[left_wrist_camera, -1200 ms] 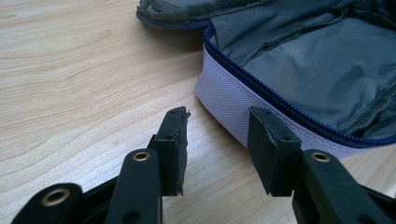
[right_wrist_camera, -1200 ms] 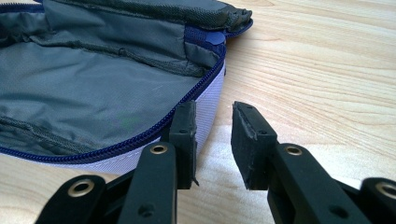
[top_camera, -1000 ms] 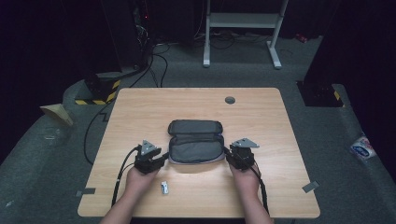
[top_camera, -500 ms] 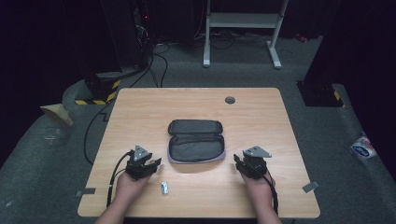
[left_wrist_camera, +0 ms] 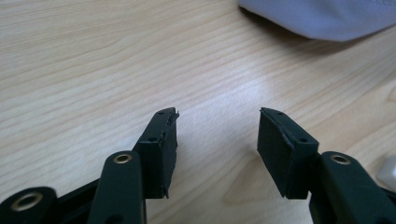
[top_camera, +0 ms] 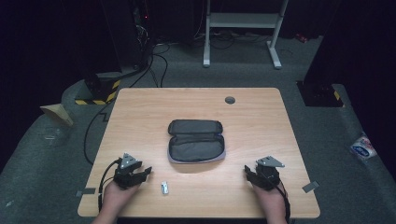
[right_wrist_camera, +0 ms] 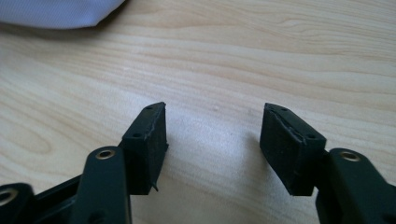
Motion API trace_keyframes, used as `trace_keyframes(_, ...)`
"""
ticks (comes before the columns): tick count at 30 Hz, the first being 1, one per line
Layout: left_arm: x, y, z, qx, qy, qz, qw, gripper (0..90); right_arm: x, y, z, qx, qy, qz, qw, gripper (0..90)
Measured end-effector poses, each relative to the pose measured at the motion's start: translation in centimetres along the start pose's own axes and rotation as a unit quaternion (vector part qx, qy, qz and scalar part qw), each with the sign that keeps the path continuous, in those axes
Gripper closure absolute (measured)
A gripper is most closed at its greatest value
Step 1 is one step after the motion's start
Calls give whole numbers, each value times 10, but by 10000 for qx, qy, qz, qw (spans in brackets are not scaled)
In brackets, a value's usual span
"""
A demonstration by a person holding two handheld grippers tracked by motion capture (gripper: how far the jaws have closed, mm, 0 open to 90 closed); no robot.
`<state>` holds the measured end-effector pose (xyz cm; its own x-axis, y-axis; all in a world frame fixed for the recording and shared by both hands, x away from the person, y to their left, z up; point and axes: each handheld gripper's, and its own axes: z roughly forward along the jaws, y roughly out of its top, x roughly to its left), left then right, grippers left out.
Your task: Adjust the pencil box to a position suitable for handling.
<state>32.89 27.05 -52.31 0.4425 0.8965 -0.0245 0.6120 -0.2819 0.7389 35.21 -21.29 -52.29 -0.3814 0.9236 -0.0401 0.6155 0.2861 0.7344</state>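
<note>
Change since earlier: both grippers are pulling back from the ends of the pouch toward the near edge of the table; the pouch itself is lying where it was, its lid flap thrown open.
Left gripper (top_camera: 140,173): resting low over the table (top_camera: 140,112) at the near left, jaws spread with bare wood between them, gripping nothing; in the left gripper view (left_wrist_camera: 217,135) the pale edge of the pouch is showing at the top right.
Right gripper (top_camera: 252,173): sitting at the near right, jaws likewise parted and empty (right_wrist_camera: 212,135), pointing roughly toward the pouch corner.
Pouch (top_camera: 195,140): lying flat in the middle of the table, unzipped, dark lining facing up, well apart from both grippers; it is probably staying open because the flap is folded right back.
Small metal object (top_camera: 164,188): lying on the wood just beside the left gripper, between it and the pouch; too small to identify, though it looks like a clip or a drive.
Likely reason for the placement: with the pouch opened, the hands are clearing out, and the left is being positioned near the small object, probably to pick it up for the pouch.
</note>
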Motion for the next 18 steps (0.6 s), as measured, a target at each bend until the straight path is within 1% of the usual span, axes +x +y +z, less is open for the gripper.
trace_keyframes(1,0,0,0,0,0,0,10000,470,0,0,0,0,0,0,10000,397)
trace_keyframes(2,2,-4,-3,-35,-21,-17,10000,465,0,-1,-1,17,11,47,10000,383)
trace_keyframes(3,1,-6,-5,-29,-17,-47,10000,466,-1,-1,0,14,21,68,10000,380)
trace_keyframes(5,1,-6,-6,-18,9,-18,10000,472,-2,0,0,28,31,105,9999,384)
trace_keyframes(6,-1,-6,-9,-67,-33,-32,10000,470,-2,0,1,23,19,133,9999,394)
trace_keyframes(7,-1,-6,-9,-67,-33,-32,10000,467,-2,0,1,23,19,133,9999,394)
trace_keyframes(8,-4,-6,-13,-106,-131,-82,9998,470,-2,2,2,4,19,114,9999,396)
trace_keyframes(9,-4,-6,-13,-106,-131,-82,9998,473,-2,2,2,4,19,114,9999,396)
trace_keyframes(10,-10,-5,-16,-107,-201,2,9997,470,-2,2,3,22,31,129,9999,397)
trace_keyframes(11,-10,-5,-16,-107,-201,2,9997,463,-2,2,3,21,35,124,9999,397)
trace_keyframes(12,-18,-6,-17,-34,-226,68,9997,459,-2,2,3,21,39,123,9999,396)
trace_keyframes(13,-18,-6,-17,-34,-226,68,9997,459,-2,2,3,21,39,123,9999,396)
trace_keyframes(14,-25,-5,-17,34,-263,135,9996,460,-2,2,3,20,58,114,9999,396)
trace_keyframes(15,-25,-5,-17,34,-263,135,9996,469,-2,2,3,20,58,114,9999,396)
trace_keyframes(16,-31,-4,-18,32,-268,195,9994,484,-2,2,3,22,66,102,9999,397)
trace_keyframes(18,-34,-5,-19,33,-266,211,9994,506,-2,2,3,21,72,100,9999,398)
